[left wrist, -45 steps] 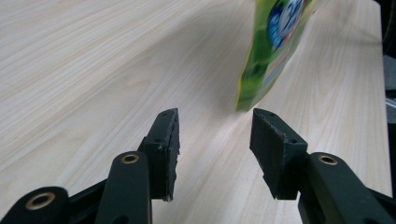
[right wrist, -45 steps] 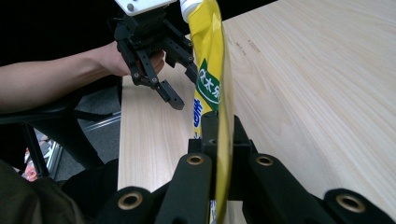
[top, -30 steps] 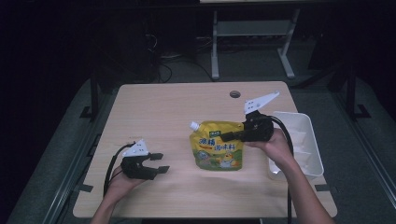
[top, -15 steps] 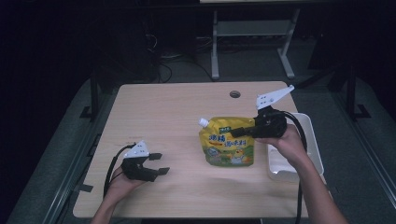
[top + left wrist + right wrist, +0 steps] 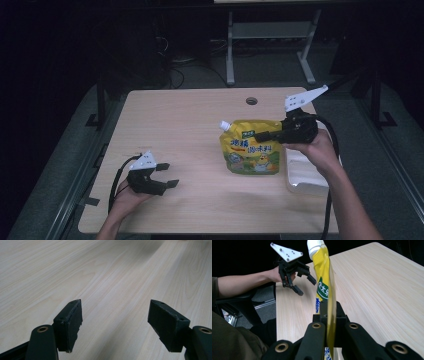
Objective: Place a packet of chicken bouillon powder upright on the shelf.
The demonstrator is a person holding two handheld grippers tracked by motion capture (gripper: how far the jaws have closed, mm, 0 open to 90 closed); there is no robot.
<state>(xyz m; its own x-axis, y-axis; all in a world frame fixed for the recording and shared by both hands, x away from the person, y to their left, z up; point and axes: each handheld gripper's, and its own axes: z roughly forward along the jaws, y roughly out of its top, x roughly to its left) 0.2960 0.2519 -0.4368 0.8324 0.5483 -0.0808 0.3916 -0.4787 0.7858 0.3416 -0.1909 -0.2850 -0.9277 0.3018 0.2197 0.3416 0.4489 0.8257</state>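
A yellow stand-up pouch point(image 5: 250, 152) with a white screw cap hangs upright just above the wooden table point(image 5: 180, 120), right of centre. My right gripper point(image 5: 261, 135) is shut on the pouch's upper right edge. In the right gripper view the pouch point(image 5: 324, 277) runs edge-on between the closed jaws of that gripper point(image 5: 329, 315). My left gripper point(image 5: 170, 174) rests low at the table's front left. Its jaws have just been opening and hold nothing. Bare wood lies between them in the left gripper view point(image 5: 115, 322). The left gripper point(image 5: 307, 287) also appears far off in the right gripper view.
A white tray point(image 5: 305, 182) sits at the table's right edge under my right forearm. A round cable hole point(image 5: 251, 100) marks the far side of the tabletop. Metal frame legs point(image 5: 231, 55) stand on the dark floor beyond the table.
The right gripper has lifted the pouch and carried it a little to the right, toward the tray. The left gripper stayed in place while its jaws spread wider.
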